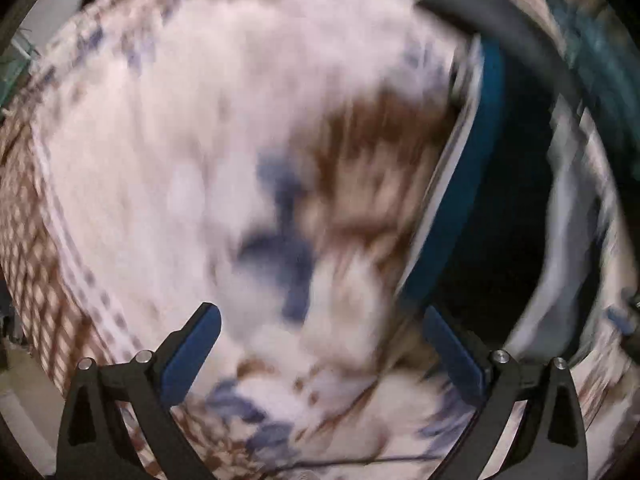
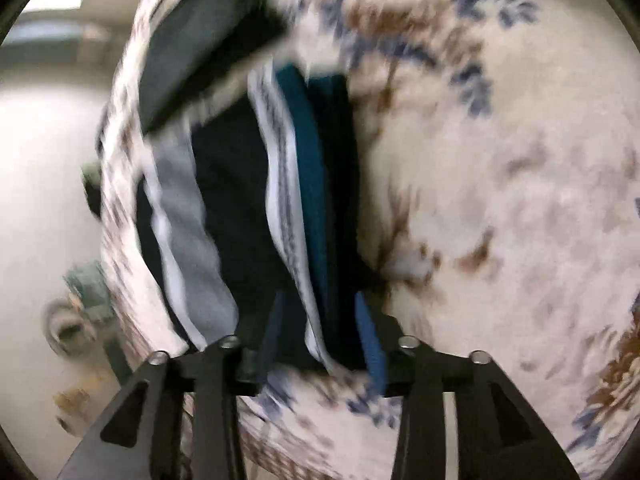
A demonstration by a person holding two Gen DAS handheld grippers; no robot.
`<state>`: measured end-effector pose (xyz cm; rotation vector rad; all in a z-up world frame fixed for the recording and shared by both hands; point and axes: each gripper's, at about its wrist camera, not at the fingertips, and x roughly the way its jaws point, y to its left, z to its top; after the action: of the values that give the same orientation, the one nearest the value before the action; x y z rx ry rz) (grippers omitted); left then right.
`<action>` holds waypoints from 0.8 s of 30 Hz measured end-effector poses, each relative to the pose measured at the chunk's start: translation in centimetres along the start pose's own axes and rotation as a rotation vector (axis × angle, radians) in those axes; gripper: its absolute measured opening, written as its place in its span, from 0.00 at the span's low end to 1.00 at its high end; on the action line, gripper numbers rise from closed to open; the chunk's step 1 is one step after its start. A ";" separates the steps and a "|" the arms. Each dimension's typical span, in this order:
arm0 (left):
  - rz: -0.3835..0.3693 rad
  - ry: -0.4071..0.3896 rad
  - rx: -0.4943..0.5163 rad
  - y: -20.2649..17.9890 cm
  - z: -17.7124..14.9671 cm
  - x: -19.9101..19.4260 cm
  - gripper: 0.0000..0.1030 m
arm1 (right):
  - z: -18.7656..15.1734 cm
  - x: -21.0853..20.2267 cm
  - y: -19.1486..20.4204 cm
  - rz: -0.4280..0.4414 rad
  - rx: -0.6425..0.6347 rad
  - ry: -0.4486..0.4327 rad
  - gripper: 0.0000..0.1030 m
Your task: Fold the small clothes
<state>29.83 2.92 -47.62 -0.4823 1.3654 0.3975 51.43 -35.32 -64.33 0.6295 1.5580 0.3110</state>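
Observation:
A folded dark navy garment (image 2: 232,184) with a white patterned band and a teal strip (image 2: 308,168) lies on the floral tablecloth (image 2: 500,200). My right gripper (image 2: 320,296) stands open over its near end, which lies between the two fingers; motion blur hides whether the pads touch it. In the left wrist view the same garment (image 1: 472,184) lies to the right, its teal strip showing. My left gripper (image 1: 320,310) is wide open over bare tablecloth (image 1: 180,140), with nothing between its fingers.
A grey and white folded piece (image 2: 188,216) lies beside the navy garment, and a dark grey folded piece (image 2: 200,40) lies beyond them, also seen as a dark grey piece (image 1: 500,16). The table's edge runs down the left, with pale floor (image 2: 40,200) below.

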 end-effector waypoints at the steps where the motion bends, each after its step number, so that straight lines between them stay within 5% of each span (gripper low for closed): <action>1: -0.020 -0.029 -0.001 -0.6 1.5 -0.8 1.00 | 1.3 -0.3 0.2 -0.012 0.000 -0.044 0.45; 4: -0.099 -0.074 0.057 -4.2 7.0 -0.5 1.00 | 5.1 -0.3 1.8 -0.053 -0.022 -0.140 0.45; 7: -0.142 -0.033 0.128 -7.9 11.9 3.6 1.00 | 7.9 1.4 4.6 -0.184 -0.122 -0.180 0.45; 13: -0.089 0.106 0.181 -10.3 14.8 10.0 1.00 | 9.7 6.9 4.0 -0.413 -0.162 -0.068 0.45; 15: -0.103 0.102 0.157 -9.8 15.5 8.9 1.00 | 9.5 5.3 3.1 -0.347 -0.104 -0.097 0.45; 17: -0.086 0.037 0.180 -9.6 15.5 6.8 1.00 | 8.9 2.8 2.3 -0.158 -0.035 -0.153 0.45; 20: -0.036 -0.048 0.202 -9.6 14.4 4.6 1.00 | 8.4 1.6 1.7 0.016 0.020 -0.147 0.45; 22: -0.012 -0.090 0.204 -9.2 13.0 3.5 1.00 | 8.4 2.5 2.0 0.061 0.025 -0.121 0.45; 24: -0.008 -0.116 0.197 -8.3 11.5 2.8 1.00 | 8.5 3.9 2.7 0.014 0.000 -0.118 0.43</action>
<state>44.32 2.20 -48.06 -0.2972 1.2751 0.2765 60.37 -32.45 -66.90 0.6475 1.4417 0.2795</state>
